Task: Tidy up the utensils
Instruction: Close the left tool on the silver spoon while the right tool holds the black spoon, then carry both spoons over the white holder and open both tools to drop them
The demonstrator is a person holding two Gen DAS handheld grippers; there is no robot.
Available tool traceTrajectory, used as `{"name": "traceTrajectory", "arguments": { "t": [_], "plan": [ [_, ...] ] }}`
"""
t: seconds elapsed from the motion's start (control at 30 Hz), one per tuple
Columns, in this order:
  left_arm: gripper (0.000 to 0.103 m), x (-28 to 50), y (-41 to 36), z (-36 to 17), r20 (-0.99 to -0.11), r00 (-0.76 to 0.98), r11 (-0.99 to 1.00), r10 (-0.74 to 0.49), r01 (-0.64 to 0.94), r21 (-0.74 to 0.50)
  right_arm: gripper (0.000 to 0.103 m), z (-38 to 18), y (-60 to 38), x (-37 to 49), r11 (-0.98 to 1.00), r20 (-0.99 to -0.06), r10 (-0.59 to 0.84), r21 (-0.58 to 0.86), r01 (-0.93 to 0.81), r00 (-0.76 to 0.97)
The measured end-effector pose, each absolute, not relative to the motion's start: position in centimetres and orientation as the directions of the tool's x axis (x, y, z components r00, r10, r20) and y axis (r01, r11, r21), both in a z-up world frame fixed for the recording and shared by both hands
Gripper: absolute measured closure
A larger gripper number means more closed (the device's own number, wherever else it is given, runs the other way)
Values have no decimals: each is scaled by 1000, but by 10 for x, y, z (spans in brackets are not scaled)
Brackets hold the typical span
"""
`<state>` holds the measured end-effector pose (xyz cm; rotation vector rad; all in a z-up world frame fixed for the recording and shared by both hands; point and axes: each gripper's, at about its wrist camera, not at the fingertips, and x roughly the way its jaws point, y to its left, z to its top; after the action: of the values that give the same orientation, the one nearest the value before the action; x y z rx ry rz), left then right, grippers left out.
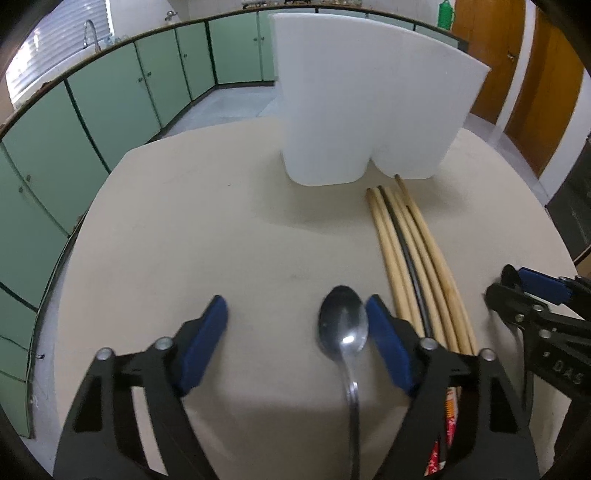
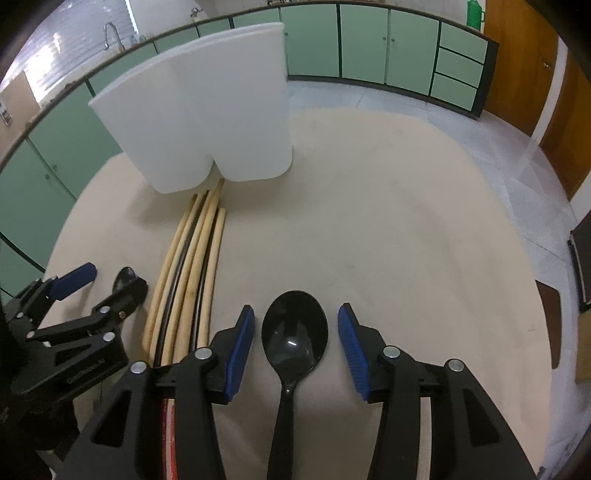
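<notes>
The bench (image 2: pixel 406 221) is a rounded, pale beige top, matte, with a few faint scuffs. Around it the room runs in a long sweep of green cabinets (image 1: pixel 122 107) under a dark counter edge, with a tap (image 1: pixel 89 31) near a bright louvred window, pale floor tiles and a brown wooden door (image 2: pixel 517 62) on the far side.

Towards the back of the bench stands a white two-lobed utensil holder (image 1: pixel 369 103), upright. Just in front of it lies a bundle of chopsticks (image 1: pixel 417 251), mostly pale wood with a dark one among them, their tips close to the holder's base.

The left claw (image 1: pixel 297 314) is spread wide over a metal spoon (image 1: pixel 343 325), which lies flat beside its right finger, ungripped. The right claw (image 2: pixel 296 328) gapes too, a black plastic spoon (image 2: pixel 294 332) lying between its blue pads (image 2: pixel 242 343), touching neither.
</notes>
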<state>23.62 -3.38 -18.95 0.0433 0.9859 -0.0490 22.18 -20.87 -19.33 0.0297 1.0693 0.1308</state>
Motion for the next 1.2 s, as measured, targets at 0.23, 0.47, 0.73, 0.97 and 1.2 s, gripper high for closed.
{"name": "traceTrajectory", "arguments": {
  "t": [0.23, 0.47, 0.73, 0.97, 1.2],
  "plan": [
    [76, 229, -29, -186, -814, 575, 996, -81, 67, -51, 69, -190, -217, 217, 983, -839, 183, 150, -105, 513],
    [76, 214, -18, -166, -716, 678, 986, -165, 110, -123, 69, -157, -230, 201, 960, -694, 281, 201, -197, 663],
    [76, 193, -16, -113, -509, 833, 974, -218, 153, -167, 69, -106, -247, 201, 930, -538, 361, 264, -255, 762],
    [76, 207, -19, -50, -352, 904, 963, -242, 181, -198, 69, -49, -259, 232, 911, -394, 392, 294, -290, 831],
    [76, 255, -38, 7, -264, 938, 969, -225, 187, -160, 69, -11, -243, 295, 932, -300, 339, 234, -276, 891]
  ]
}}
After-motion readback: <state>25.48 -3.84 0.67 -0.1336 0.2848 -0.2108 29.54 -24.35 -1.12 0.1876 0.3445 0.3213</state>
